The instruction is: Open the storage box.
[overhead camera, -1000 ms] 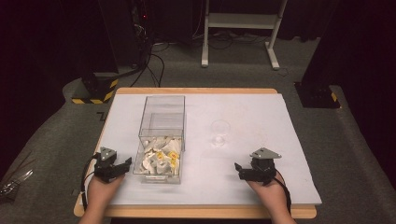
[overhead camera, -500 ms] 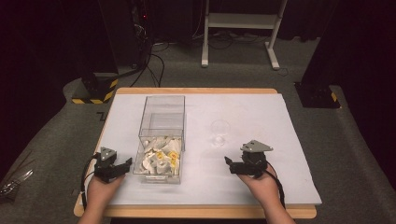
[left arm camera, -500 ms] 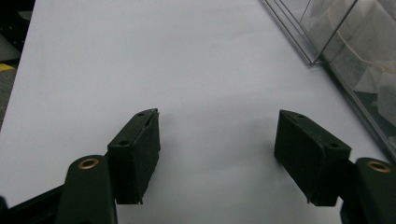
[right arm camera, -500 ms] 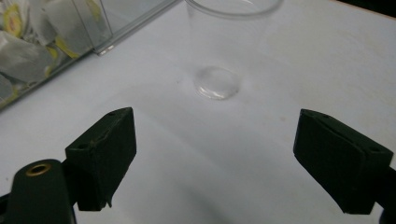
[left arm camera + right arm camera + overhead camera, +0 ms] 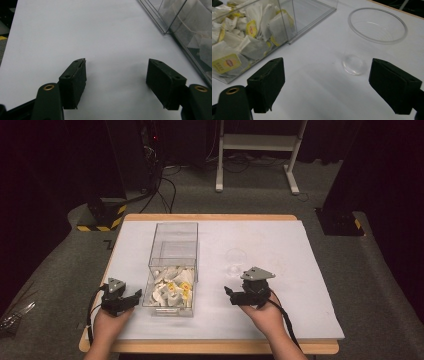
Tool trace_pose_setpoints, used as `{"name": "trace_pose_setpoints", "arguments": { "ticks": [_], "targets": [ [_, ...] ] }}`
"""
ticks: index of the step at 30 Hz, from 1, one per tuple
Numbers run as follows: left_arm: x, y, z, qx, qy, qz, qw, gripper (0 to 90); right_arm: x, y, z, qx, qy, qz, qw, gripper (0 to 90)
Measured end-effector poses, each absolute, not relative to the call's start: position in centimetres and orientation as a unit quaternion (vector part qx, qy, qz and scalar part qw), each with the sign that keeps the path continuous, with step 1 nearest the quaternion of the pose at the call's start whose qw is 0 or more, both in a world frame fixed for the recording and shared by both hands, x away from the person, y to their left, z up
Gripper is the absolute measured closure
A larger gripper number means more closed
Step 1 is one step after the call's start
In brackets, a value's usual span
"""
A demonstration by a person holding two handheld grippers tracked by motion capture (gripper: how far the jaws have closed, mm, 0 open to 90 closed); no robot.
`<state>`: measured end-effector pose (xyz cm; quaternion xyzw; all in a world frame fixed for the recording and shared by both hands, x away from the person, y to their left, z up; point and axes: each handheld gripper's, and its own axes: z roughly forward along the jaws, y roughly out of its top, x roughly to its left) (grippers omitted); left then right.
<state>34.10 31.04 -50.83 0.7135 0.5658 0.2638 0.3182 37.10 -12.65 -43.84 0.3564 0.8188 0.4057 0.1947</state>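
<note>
Both of your grippers stand released over the white table, with the tea bags in the clear box between them.

High view: your left gripper (image 5: 131, 298) rests near the table's (image 5: 300, 270) front edge, just beside the clear box (image 5: 175, 237), whose near compartment holds the tea bags (image 5: 172, 287); your right gripper (image 5: 231, 294) sits on the box's other side, close to a clear cup (image 5: 235, 257). Left gripper view: your jaws stand wide apart with bare table between them, and the box wall (image 5: 175, 27) passes at upper right. Right gripper view: your jaws are spread with nothing between them; the tea bags (image 5: 239, 40) lie at upper left, the cup (image 5: 377, 25) lies tipped on its side ahead.
</note>
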Motion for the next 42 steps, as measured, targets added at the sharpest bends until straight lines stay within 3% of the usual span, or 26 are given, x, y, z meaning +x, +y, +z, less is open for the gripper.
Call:
{"name": "trace_pose_setpoints", "arguments": {
  "ticks": [23, 42],
  "targets": [
    [34.1, 31.1, -50.8, 0.715, 0.565, 0.262, 0.319, 32.3, 35.9, -5.9, -41.7, 0.288, 0.836, 0.443, 0.151, 13.8],
    [34.1, 31.1, -50.8, 0.716, 0.563, 0.263, 0.318, 32.4, 35.5, -0.5, -41.6, 0.241, 0.851, 0.453, 0.110, 19.0]
  ]
}}
